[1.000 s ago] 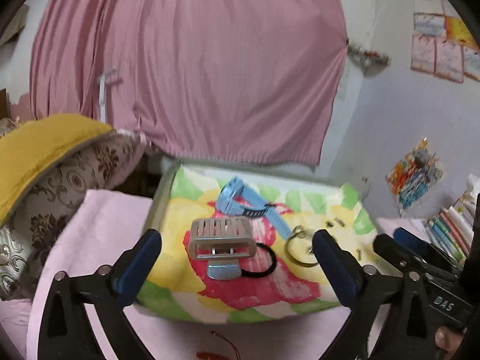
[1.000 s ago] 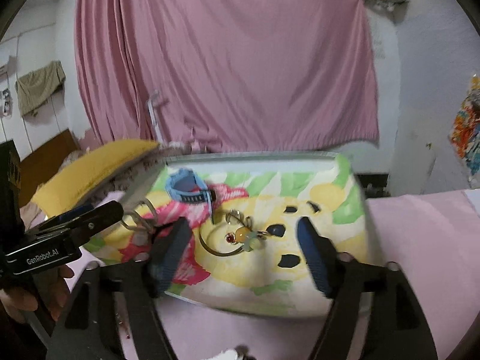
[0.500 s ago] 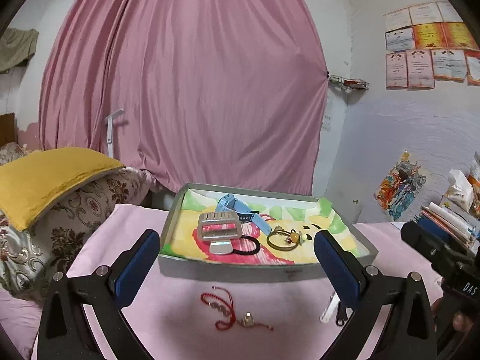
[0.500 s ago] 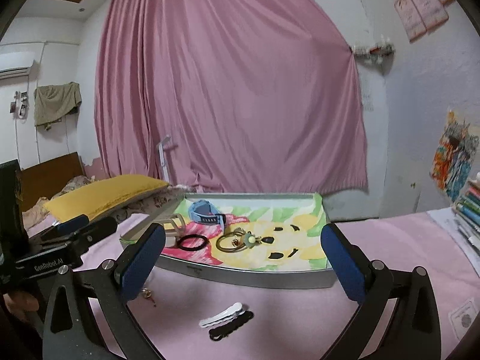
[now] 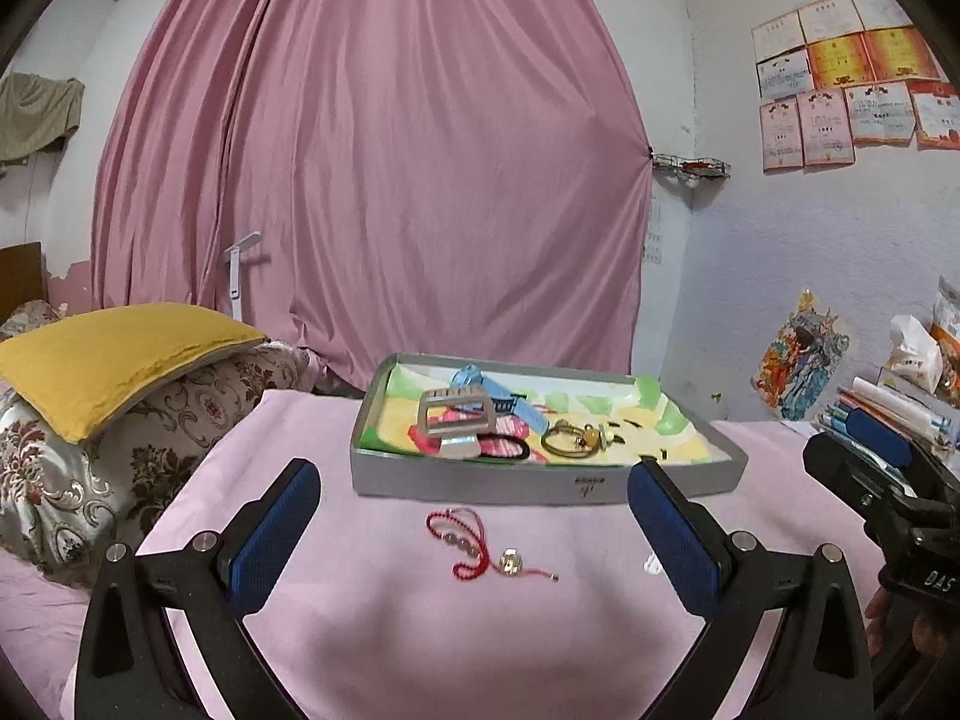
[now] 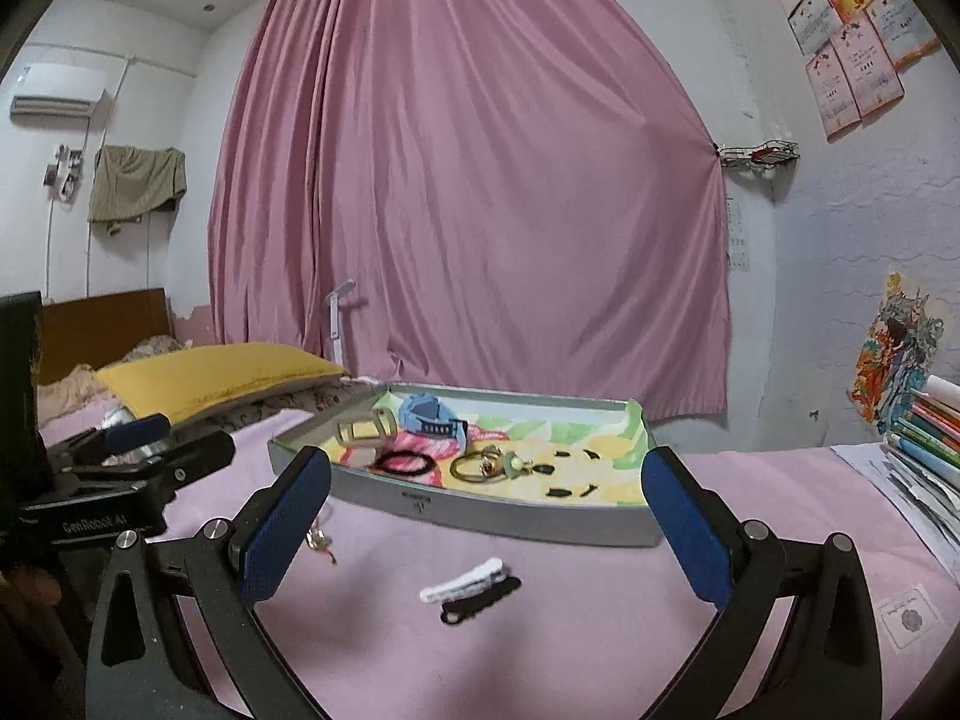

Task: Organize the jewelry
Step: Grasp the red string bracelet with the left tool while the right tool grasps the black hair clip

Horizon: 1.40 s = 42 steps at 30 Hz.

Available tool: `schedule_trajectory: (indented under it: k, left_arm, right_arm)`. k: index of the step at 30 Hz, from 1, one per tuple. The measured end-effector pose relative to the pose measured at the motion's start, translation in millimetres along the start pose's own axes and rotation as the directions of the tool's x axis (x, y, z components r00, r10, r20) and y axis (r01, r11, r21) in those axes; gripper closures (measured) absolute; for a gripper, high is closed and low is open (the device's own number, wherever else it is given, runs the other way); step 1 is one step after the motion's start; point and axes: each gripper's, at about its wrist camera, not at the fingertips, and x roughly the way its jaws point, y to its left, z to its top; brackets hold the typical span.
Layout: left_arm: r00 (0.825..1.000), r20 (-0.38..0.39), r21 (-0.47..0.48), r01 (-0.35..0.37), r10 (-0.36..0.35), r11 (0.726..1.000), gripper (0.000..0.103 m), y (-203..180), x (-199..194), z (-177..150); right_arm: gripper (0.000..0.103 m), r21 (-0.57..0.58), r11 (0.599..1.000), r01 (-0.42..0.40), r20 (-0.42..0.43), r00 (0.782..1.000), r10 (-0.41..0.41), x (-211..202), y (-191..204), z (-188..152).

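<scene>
A grey tray [image 5: 480, 483] [image 6: 510, 510] with a colourful lining sits on the pink cloth. In it lie a blue watch [image 5: 492, 393] [image 6: 429, 414], a silver buckle [image 5: 456, 414], a black hair tie [image 5: 510, 450] [image 6: 408, 461] and a gold ring with charms [image 5: 570, 441] [image 6: 486, 465]. A red bead bracelet [image 5: 474, 543] lies on the cloth in front of the tray. A white clip [image 6: 462, 579] and a black clip [image 6: 480, 597] lie further right. My left gripper [image 5: 474, 540] is open above the bracelet. My right gripper [image 6: 486, 546] is open above the clips. Both are empty.
A yellow pillow [image 5: 114, 360] on patterned cushions lies at the left. Stacked books [image 6: 924, 438] stand at the right edge. A pink curtain [image 5: 372, 180] hangs behind the tray. A small card [image 6: 909, 618] lies on the cloth at the right.
Both grippers have pulled back from over the tray toward the near side. The bracelet and the two clips on the cloth have come into view. Both stay open and empty.
</scene>
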Motion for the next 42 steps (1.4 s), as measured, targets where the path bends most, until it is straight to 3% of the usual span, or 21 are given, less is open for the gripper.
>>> schedule_trajectory:
  k: [11,19,24,28,32,37,42]
  left_arm:
    - [0.995,-0.104,0.022,0.003,0.0,1.0,0.0,7,10,-13]
    - [0.964,-0.267,-0.022,0.011,-0.017,1.0,0.0,17,40,-15]
    - [0.935,-0.351,-0.036,0.044,-0.054,0.998,0.008,16,57,-16]
    - [0.899,-0.43,-0.058,0.062,-0.081,0.996,0.02,16,76,-17]
    - [0.871,-0.48,-0.09,0.07,-0.105,0.993,0.029,21,93,-17]
    - [0.859,-0.501,-0.113,0.059,-0.109,0.992,0.04,25,109,-15]
    - [0.845,-0.514,-0.16,0.074,-0.147,0.984,0.051,27,117,-12]
  right_arm:
    - [0.001,-0.019,1.0,-0.001,-0.105,0.994,-0.001,10,-6,-18]
    - [0.001,-0.001,1.0,-0.016,-0.221,0.975,0.015,27,-6,-22]
    - [0.003,0.027,0.999,-0.034,-0.341,0.939,0.041,47,-6,-26]
    - [0.024,0.044,0.998,-0.055,-0.441,0.895,0.068,64,-4,-33]
    - [0.032,0.068,0.995,-0.07,-0.496,0.863,0.095,76,-3,-38]
    - [0.04,0.095,0.991,-0.091,-0.549,0.826,0.129,91,0,-43]
    - [0.053,0.102,0.989,-0.105,-0.574,0.806,0.145,101,5,-46]
